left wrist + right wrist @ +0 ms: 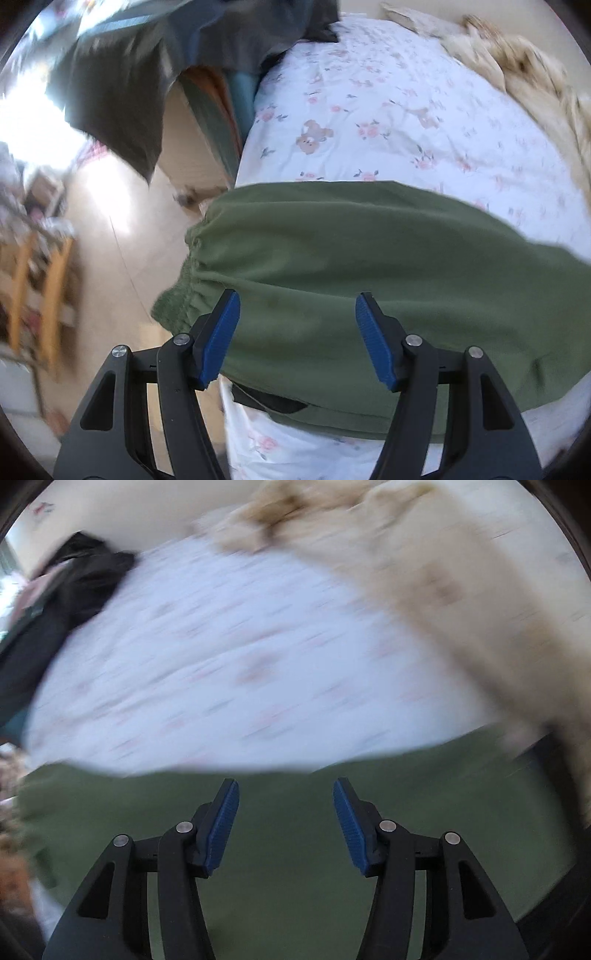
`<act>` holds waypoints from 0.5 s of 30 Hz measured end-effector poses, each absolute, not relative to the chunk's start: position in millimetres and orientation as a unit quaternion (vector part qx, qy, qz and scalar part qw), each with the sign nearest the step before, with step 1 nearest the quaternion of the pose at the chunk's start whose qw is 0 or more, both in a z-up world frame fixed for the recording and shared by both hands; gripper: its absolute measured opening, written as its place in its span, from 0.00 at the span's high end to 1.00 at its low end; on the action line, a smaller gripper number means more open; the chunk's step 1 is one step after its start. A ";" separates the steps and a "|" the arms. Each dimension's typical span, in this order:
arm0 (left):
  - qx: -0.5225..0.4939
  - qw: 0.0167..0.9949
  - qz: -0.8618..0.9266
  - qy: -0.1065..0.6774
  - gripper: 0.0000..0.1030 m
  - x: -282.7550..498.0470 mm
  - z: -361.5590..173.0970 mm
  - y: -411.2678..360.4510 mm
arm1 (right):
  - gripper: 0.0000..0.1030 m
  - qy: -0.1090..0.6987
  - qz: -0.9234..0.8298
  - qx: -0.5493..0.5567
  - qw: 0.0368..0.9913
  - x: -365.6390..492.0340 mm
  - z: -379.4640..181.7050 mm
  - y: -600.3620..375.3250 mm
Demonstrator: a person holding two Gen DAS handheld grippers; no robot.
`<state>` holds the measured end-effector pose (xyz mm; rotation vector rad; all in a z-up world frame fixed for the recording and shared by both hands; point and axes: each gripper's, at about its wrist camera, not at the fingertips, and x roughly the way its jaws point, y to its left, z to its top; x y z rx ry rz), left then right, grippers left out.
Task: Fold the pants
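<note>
The fingers of the left gripper [297,310] stand apart with nothing pinched between the blue pads [221,339], and the green pants [369,266] lie on the bed just beyond and beneath them. The gathered waistband [188,273] sits just outside the left finger, hanging a little past the edge of the bed, while the cloth runs on well past the right finger. A flowered bed sheet [369,110] spreads ahead of the fingertips, with a tan blanket [517,74] bunched at its far right and dark clothing [129,92] draped at the far left, over the pale floor [122,240]. The fingers of the right gripper [286,794] are likewise spread and hold nothing; in this heavily blurred view the pants [288,867] fill the space under and between them, their far edge just past the fingertips, with the sheet [221,657] beyond, the blanket [443,590] to the upper right and a dark garment [74,576] to the upper left.
</note>
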<state>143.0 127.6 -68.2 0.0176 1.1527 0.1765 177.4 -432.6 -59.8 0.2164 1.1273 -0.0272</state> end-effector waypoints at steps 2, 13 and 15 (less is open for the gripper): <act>0.002 0.836 0.076 0.543 0.40 139.6 -69.2 121.3 | 0.46 0.562 0.025 0.139 0.815 169.3 -88.4 -381.6; 0.045 0.785 -0.008 0.618 0.40 136.8 -166.1 3.5 | 0.48 0.643 0.034 0.028 0.765 135.5 -171.4 -275.1; 0.040 0.779 -0.020 0.626 0.39 128.4 -179.4 8.6 | 0.48 0.648 0.016 0.042 0.760 132.0 -172.4 -297.1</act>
